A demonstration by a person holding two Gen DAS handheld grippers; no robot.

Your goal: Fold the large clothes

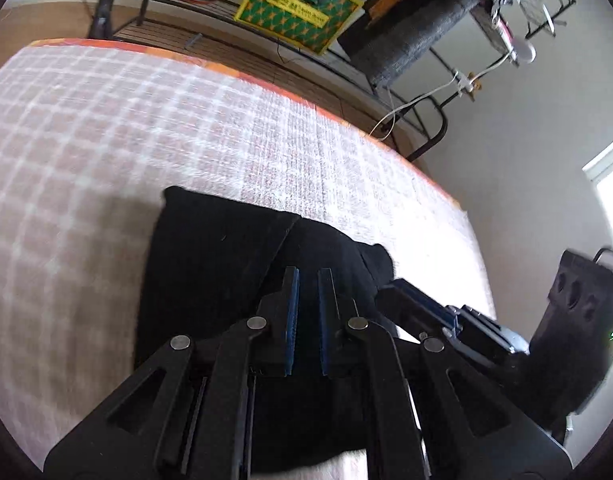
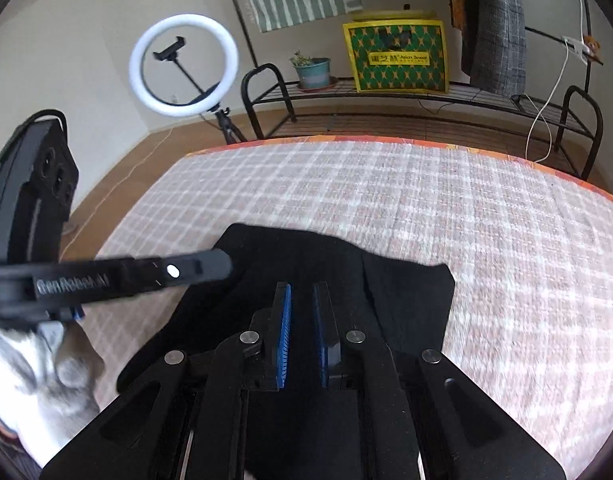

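**Both tongs hang apart over the folded black garment**

The black garment (image 1: pixel 226 264) lies folded on the checked cover (image 1: pixel 106 140) of the bed, near the side closest to the cameras; in the right wrist view the garment (image 2: pixel 406 296) shows a seam or fold line running down its right part, and its far right corner sits flat on the cover (image 2: pixel 466 208)

The left gripper (image 1: pixel 306 276) points over the garment's middle, its blue pads a narrow gap apart with nothing between them; whether the tips touch the cloth cannot be told; the right gripper (image 2: pixel 302 292) stands the same way, jaws slightly parted and empty, above the garment's near half; each tool shows in the other's view, the right gripper (image 1: pixel 410 300) at the garment's right edge, the left gripper (image 2: pixel 222 264) reaching in from the left over the garment's left corner

Beyond the garment the cover runs wide and bare to the orange bed edge (image 2: pixel 386 141); past it stand a metal rack (image 2: pixel 386 92) with a green box (image 2: pixel 398 60) and a plant pot (image 2: pixel 314 72), and a ring light (image 2: pixel 184 64) on the floor to the left; a pale crumpled cloth (image 2: pixel 34 380) lies at the bed's near left, just beside the garment
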